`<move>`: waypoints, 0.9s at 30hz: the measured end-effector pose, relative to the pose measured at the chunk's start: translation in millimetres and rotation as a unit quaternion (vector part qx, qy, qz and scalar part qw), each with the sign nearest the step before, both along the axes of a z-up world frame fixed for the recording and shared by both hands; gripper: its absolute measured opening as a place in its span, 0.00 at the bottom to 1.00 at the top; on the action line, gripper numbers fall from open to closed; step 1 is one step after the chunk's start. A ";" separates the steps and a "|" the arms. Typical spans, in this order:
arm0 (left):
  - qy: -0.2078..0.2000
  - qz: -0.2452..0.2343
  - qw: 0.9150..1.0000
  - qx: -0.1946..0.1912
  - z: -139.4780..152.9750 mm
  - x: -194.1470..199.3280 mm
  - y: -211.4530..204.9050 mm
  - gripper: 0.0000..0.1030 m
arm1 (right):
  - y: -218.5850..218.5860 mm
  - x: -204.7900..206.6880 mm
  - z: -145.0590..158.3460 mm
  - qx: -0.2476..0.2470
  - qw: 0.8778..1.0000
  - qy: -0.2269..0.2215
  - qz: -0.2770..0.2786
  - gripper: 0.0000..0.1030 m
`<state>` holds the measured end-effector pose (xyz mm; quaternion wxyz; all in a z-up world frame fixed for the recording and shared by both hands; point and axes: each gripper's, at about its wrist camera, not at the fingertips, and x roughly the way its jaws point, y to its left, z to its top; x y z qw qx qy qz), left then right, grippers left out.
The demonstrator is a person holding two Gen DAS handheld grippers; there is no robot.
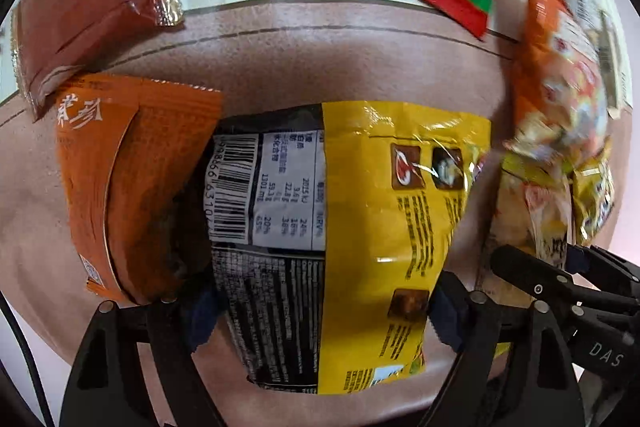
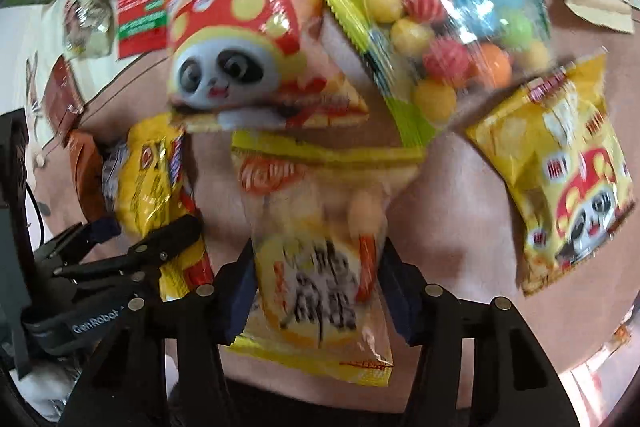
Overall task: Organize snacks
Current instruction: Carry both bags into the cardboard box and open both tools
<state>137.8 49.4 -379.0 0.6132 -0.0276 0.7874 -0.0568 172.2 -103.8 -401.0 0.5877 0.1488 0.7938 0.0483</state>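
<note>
- Position of work: both claws point steeply down onto the brown mat [image 1: 320, 59], side by side, each over its own snack.
- Left gripper [image 1: 324, 311]: the yellow-and-black packet [image 1: 360, 227] lies flat on the mat directly between its fingers. The blue pads [image 1: 204, 311] meet the packet's two long edges, so I judge it clamped on the packet.
- Axis, left: the packet's long axis runs straight ahead, away from the claw. The jaws cross its short width near the close end, and most of its length lies beyond the pads.
- Right gripper [image 2: 316, 291]: the pale yellow packet [image 2: 316, 267] sits between its fingers and narrows where the pads [image 2: 244, 291] bear on it. I judge it clamped, though blur limits certainty.
- Axis, right: also lengthways ahead of the claw, gripped near the close end.
- Neighbours: an orange packet [image 1: 132, 187] touches the left packet's side. The panda packet [image 2: 256, 39] overlaps the far end of the right packet.
- Assessment: each hand is already on the snack nearest to it, and the next move appears to be a lift. The long free ends are likely to droop and may drag these neighbours.
</note>
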 end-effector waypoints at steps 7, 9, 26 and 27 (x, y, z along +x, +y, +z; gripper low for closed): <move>-0.017 0.022 1.000 0.005 27.2 -18.7 1.5 0.80 | 14.3 9.7 6.8 -0.007 1.000 -0.014 0.014 0.47; -0.019 0.022 1.000 0.006 38.2 -22.4 4.5 0.80 | 13.1 7.3 14.7 0.011 1.000 -0.012 0.008 0.46; -0.224 0.045 0.969 -0.098 272.9 66.7 28.6 0.80 | -27.5 86.2 209.3 0.111 0.966 -0.230 -0.028 0.45; -0.237 0.046 0.966 -0.095 280.4 79.8 31.1 0.80 | -28.8 103.1 222.1 0.102 0.961 -0.255 -0.029 0.45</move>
